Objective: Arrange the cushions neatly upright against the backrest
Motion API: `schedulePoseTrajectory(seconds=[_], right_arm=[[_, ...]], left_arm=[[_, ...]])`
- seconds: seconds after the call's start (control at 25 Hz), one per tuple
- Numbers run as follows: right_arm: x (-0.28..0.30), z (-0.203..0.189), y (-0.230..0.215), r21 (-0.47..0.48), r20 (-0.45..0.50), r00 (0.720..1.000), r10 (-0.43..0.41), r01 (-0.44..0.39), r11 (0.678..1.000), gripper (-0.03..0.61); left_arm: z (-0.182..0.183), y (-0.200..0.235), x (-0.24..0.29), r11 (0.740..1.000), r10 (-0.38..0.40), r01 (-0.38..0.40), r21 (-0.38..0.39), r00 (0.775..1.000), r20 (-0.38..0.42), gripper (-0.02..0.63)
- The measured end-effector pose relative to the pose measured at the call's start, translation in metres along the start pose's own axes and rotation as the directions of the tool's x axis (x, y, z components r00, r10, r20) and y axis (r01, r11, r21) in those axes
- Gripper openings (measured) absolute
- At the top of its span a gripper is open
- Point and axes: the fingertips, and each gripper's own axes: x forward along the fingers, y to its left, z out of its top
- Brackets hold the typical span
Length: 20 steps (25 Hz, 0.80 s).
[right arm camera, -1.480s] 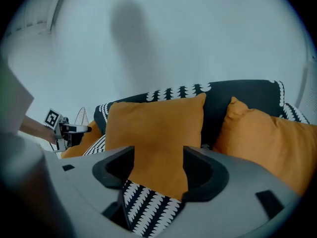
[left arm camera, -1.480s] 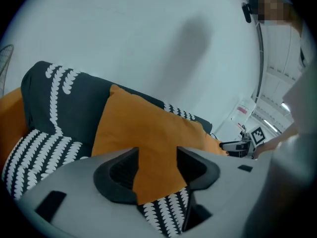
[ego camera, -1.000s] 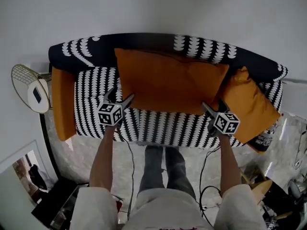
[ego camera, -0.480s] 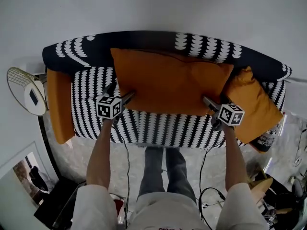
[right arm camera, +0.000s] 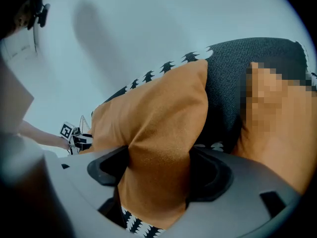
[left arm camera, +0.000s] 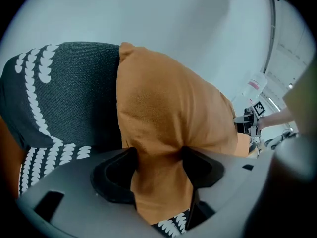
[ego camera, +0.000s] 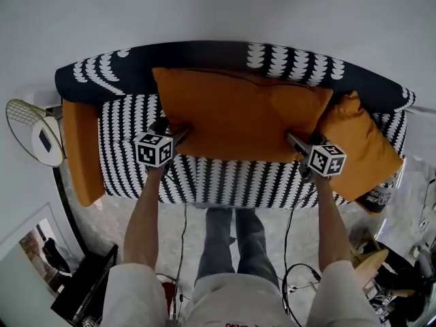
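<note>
A large orange cushion [ego camera: 242,114] leans against the dark patterned backrest [ego camera: 204,56] of the sofa. My left gripper [ego camera: 170,133] has the cushion's lower left corner [left arm camera: 158,133] between its jaws. The jaws are closing and the fabric bunches between the pads. My right gripper [ego camera: 298,143] holds the lower right corner [right arm camera: 163,148] the same way, its jaws also closing on pinched fabric. A smaller orange cushion [ego camera: 357,148] lies tilted at the sofa's right end. Another orange cushion [ego camera: 80,152] stands on edge at the left end.
The striped black-and-white seat [ego camera: 225,179] runs along the sofa's front. A round wire side table [ego camera: 27,131] with a white object stands to the left. The person's legs [ego camera: 231,244] and cables [ego camera: 289,251] are on the floor in front, with clutter at the bottom right.
Both grippers have stayed at the big cushion's lower corners and their jaws have narrowed onto the fabric. The cushion sits slightly closer to the backrest.
</note>
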Motion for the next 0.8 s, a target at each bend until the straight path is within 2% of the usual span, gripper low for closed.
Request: schedulePoseTrajectory(seconds=[0.16,0.28,0.36,0.48,0.8], right_arm=[[-0.001,-0.003,0.013,-0.01,-0.063,0.998,-0.004,0.003,1.0,0.295],[-0.006,-0.005,0.025,-0.035,-0.084,0.996,-0.015,0.012,0.999,0.202],[-0.011,-0.005,0.033,-0.044,-0.074,0.997,-0.019,0.015,0.999,0.178],[-0.017,0.002,0.051,-0.059,-0.042,0.999,-0.002,0.0,0.998,0.179],[-0.012,0.028,0.112,-0.141,0.003,0.998,0.065,-0.064,0.988,0.178]], left_arm=[[-0.001,-0.008,-0.01,1.0,-0.009,0.009,0.005,1.0,-0.01,0.186],[-0.001,-0.016,-0.02,0.999,-0.033,0.033,0.009,0.999,-0.02,0.112],[-0.001,-0.017,-0.028,1.0,-0.03,0.03,0.003,1.0,-0.006,0.098],[0.002,-0.013,-0.045,0.999,-0.01,0.012,-0.038,0.999,0.042,0.095],[0.005,0.014,-0.105,0.996,0.066,-0.059,-0.064,0.992,0.107,0.095]])
